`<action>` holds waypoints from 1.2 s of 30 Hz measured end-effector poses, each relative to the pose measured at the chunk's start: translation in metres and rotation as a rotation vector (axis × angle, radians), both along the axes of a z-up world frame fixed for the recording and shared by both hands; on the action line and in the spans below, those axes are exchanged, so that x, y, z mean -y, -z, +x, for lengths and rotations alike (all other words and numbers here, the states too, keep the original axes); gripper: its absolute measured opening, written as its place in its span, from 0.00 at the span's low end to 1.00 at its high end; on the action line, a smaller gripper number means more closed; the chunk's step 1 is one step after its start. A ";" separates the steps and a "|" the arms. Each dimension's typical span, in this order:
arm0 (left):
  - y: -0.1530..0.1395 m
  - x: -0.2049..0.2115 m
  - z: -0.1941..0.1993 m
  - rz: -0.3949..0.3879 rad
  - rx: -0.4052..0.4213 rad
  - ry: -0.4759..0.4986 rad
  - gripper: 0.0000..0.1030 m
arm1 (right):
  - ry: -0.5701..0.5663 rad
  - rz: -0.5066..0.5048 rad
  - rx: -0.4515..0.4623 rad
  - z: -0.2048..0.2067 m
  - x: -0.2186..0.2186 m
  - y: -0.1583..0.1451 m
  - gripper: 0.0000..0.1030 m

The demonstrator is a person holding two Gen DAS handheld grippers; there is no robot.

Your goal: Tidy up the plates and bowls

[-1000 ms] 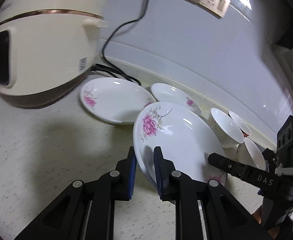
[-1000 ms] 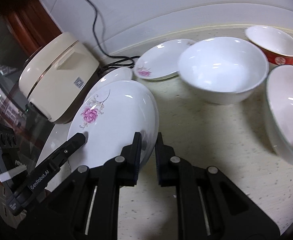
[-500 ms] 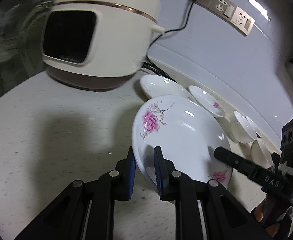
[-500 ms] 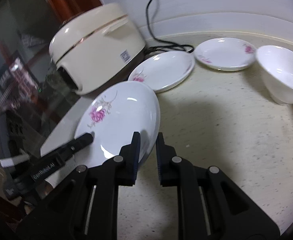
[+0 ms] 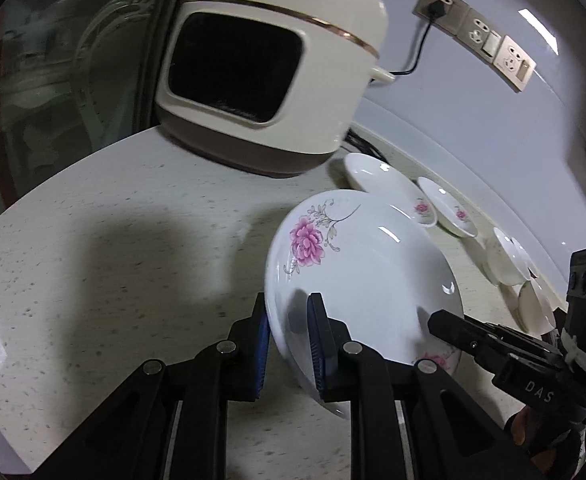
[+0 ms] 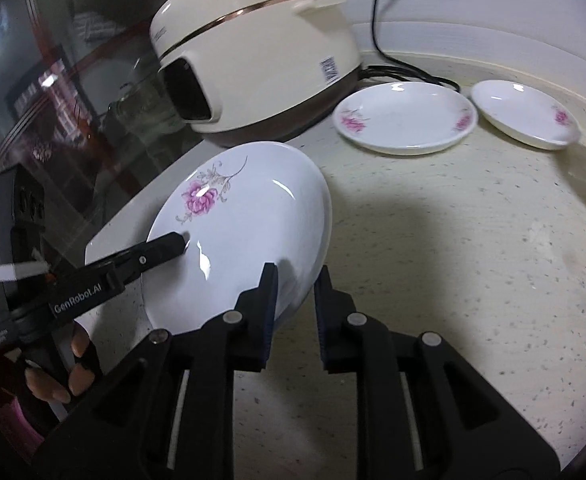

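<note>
Speckled stone forms the counter point(image 5: 93, 240), on which a rice cooker point(image 5: 269, 60) is stood. A flowered plate point(image 5: 357, 276) is held tilted above it: one rim is pinched in the closed left gripper point(image 5: 289, 336), the opposite rim lies between the right gripper point(image 6: 295, 300) fingers, barely parted.

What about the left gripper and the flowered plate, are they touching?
Touching. The left wrist view shows the left gripper clamped on the rim of the flowered plate, one blue pad pressed against each face.
</note>
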State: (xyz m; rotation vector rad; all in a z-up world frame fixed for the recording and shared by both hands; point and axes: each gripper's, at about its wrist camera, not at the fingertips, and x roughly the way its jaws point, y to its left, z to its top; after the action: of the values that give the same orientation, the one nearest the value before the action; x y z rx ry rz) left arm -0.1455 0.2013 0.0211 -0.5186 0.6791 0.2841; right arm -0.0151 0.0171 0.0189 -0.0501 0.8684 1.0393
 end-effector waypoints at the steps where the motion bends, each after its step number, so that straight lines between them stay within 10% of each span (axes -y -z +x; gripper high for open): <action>1: 0.001 -0.001 -0.001 -0.011 -0.002 -0.004 0.17 | -0.004 -0.004 0.009 -0.003 -0.002 -0.001 0.21; 13: 0.006 -0.009 -0.006 0.003 -0.066 -0.142 0.18 | -0.077 -0.064 0.010 -0.011 -0.026 0.007 0.31; 17: 0.006 -0.009 -0.006 0.014 -0.075 -0.169 0.32 | -0.082 -0.067 0.001 -0.012 -0.028 0.008 0.45; 19: 0.002 -0.007 -0.012 0.035 -0.062 -0.190 0.50 | -0.052 -0.040 0.000 -0.010 -0.021 0.004 0.69; 23: -0.017 0.006 -0.030 0.114 0.072 -0.235 0.59 | 0.050 0.026 -0.018 0.007 0.002 -0.002 0.72; 29: -0.051 0.067 -0.036 0.215 0.309 -0.017 0.86 | 0.288 0.065 -0.003 0.041 0.046 -0.004 0.72; 36: -0.046 0.134 0.016 0.318 0.322 0.288 0.90 | 0.470 0.088 -0.029 0.074 0.089 0.003 0.72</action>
State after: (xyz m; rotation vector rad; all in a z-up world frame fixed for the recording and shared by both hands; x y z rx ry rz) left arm -0.1296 0.0677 0.0674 -0.1519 0.3774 0.0326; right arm 0.0591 -0.0718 0.0158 0.2343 0.8085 0.6361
